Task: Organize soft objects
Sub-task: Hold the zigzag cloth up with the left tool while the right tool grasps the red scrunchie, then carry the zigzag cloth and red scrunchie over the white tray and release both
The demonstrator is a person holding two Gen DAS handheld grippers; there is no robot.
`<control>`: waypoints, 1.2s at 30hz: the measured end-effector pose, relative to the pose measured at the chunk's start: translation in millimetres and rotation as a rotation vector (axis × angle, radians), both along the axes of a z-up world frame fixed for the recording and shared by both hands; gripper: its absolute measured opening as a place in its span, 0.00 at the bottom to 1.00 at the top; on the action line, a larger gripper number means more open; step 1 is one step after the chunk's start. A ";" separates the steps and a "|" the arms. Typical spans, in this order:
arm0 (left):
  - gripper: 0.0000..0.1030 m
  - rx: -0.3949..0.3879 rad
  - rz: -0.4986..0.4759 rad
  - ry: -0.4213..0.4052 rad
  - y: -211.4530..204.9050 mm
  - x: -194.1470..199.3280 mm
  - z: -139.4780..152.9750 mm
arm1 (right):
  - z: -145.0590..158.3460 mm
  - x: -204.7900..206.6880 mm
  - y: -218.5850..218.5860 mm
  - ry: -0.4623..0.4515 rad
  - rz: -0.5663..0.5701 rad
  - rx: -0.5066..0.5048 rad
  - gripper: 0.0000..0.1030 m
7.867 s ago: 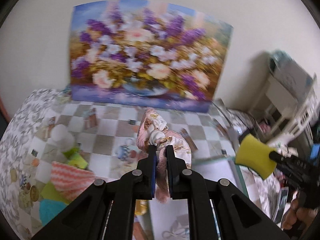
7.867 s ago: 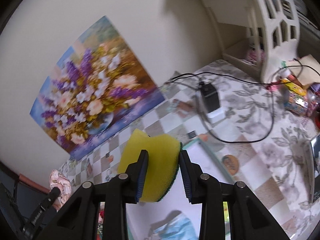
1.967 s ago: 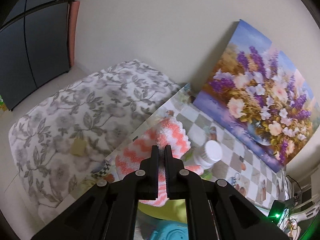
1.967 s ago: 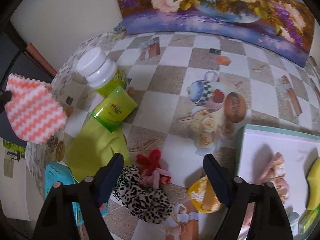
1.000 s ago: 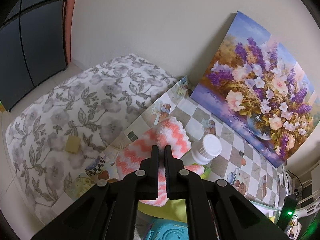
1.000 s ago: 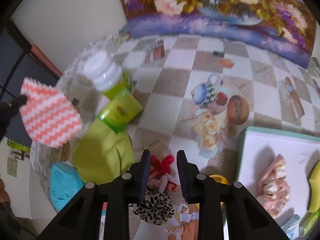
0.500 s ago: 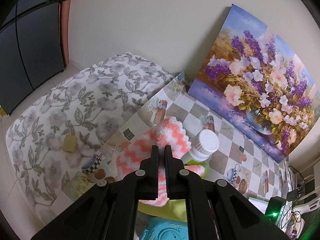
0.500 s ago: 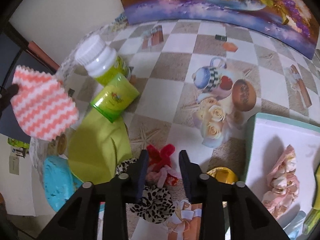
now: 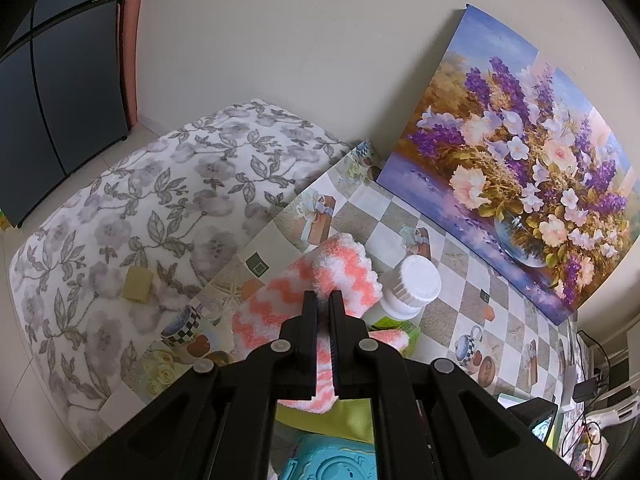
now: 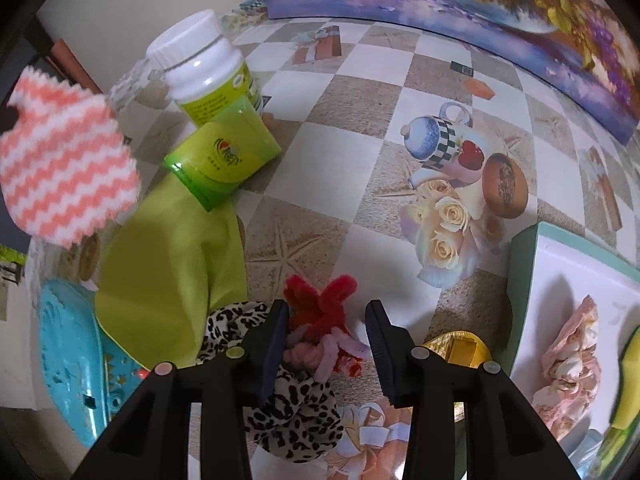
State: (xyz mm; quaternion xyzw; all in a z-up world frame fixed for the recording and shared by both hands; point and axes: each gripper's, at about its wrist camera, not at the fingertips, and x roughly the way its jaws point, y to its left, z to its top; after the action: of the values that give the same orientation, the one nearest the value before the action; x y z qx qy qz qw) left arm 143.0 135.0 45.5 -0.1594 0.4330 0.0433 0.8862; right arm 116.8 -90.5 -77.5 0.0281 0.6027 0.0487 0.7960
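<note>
Left hand-held gripper (image 9: 324, 304) is pinching one fluffy coral-and-white zigzag cloth (image 9: 320, 280), jaws pressed together on it, holding it up above the left end of the checkered-oilcloth worktop (image 9: 460, 280). Left wrist view alone is showing the grey-leaf floral bedspread (image 9: 160, 184) with one small yellow block (image 9: 137, 285) on it, the dark cabinet doors (image 9: 52, 92), and the whole flower painting (image 9: 532, 184) leaning on the wall.

Right hand-held gripper (image 10: 326, 322) is pointing steeply down, jaws spreading, pads not pressing anything; one red-and-pink fuzzy scrunchie (image 10: 320, 320) is lying between them on the worktop, touching one leopard-print scrunchie (image 10: 292, 400). Right wrist view alone is showing these two, plus one yellow ribbon scrunchie (image 10: 460, 344), one flat lime-green cloth (image 10: 172, 268), one turquoise plastic tray (image 10: 68, 356), and one white tray with teal rim (image 10: 524, 280) holding one pink floral scrunchie (image 10: 568, 364) and one yellow sponge (image 10: 628, 380), partly cut off.

Both views are showing one white-capped green-label bottle (image 10: 208, 68); one green packet (image 10: 222, 160) is leaning just beside it.
</note>
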 end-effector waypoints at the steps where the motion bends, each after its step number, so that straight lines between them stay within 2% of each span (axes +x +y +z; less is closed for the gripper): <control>1: 0.05 -0.001 0.000 0.000 -0.1 0.0 0.0 | 0.0 -0.2 0.6 -0.001 0.003 -0.004 0.39; 4: 0.05 0.000 -0.001 0.004 -0.2 0.4 -0.9 | -0.5 -0.5 0.5 -0.003 0.002 -0.015 0.32; 15: 0.05 0.003 -0.002 -0.003 -1.5 0.3 1.5 | 11.1 4.5 -18.9 -0.017 -0.046 0.022 0.29; 25: 0.05 0.020 -0.011 -0.125 -5.2 -20.2 46.1 | 112.1 -13.6 -71.0 -0.242 -0.166 0.064 0.29; 31: 0.05 0.020 -0.040 -0.214 -17.9 -35.9 77.7 | 149.1 -28.8 -107.3 -0.332 -0.262 0.025 0.29; 36: 0.05 0.024 -0.088 -0.275 -38.8 -49.2 101.9 | 171.3 -49.7 -144.6 -0.373 -0.353 -0.024 0.29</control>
State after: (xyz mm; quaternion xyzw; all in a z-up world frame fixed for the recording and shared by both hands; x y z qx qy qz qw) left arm 93.8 96.2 147.4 -0.1340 0.3135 -0.0124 0.9400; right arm 67.1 -235.1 93.8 0.1141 0.4319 -0.0940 0.8897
